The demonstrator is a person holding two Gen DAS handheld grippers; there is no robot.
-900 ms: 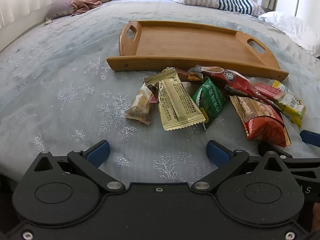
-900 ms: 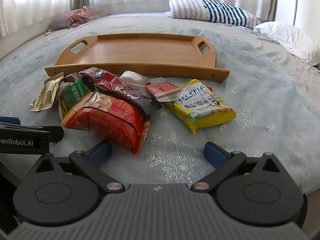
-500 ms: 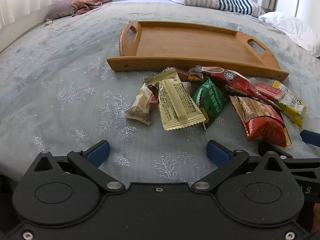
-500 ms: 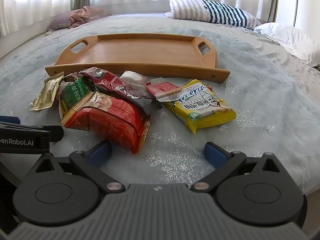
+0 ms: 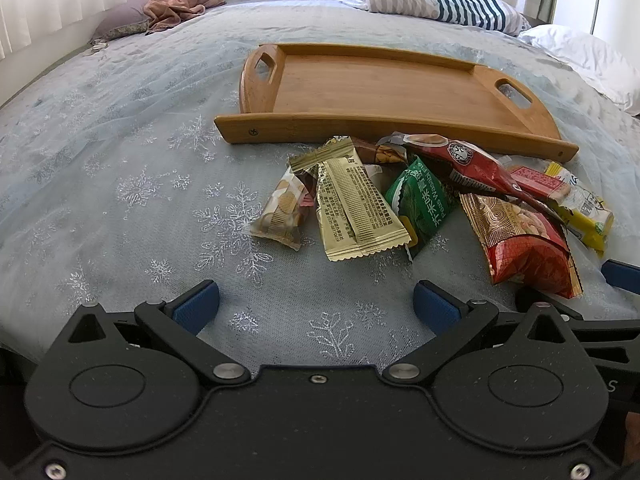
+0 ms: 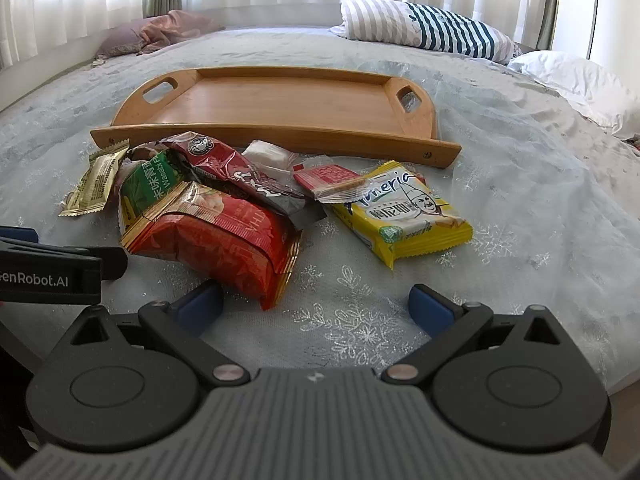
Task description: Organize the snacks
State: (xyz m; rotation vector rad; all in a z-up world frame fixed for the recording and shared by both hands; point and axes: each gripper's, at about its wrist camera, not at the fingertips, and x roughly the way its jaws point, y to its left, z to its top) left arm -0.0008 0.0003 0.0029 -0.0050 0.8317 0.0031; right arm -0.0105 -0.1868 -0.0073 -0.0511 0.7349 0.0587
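Note:
A pile of snack packets lies on the bed in front of an empty wooden tray (image 5: 376,84) (image 6: 280,100). In it are a gold packet (image 5: 356,208), a small tan packet (image 5: 280,212), a green wasabi-pea packet (image 5: 424,200) (image 6: 150,186), a dark red packet (image 5: 468,164) (image 6: 236,176), a big red bag (image 5: 524,248) (image 6: 216,240), a small red packet (image 6: 326,178) and a yellow packet (image 6: 404,212). My left gripper (image 5: 316,306) is open and empty, just short of the gold packet. My right gripper (image 6: 316,306) is open and empty, its left finger beside the red bag.
The bed has a pale blue snowflake cover (image 5: 120,184). A striped pillow (image 6: 424,32) and a white pillow (image 6: 576,80) lie at the back right. A purple pillow with a pink cloth (image 5: 160,14) lies at the back left. The left gripper's side shows in the right wrist view (image 6: 52,276).

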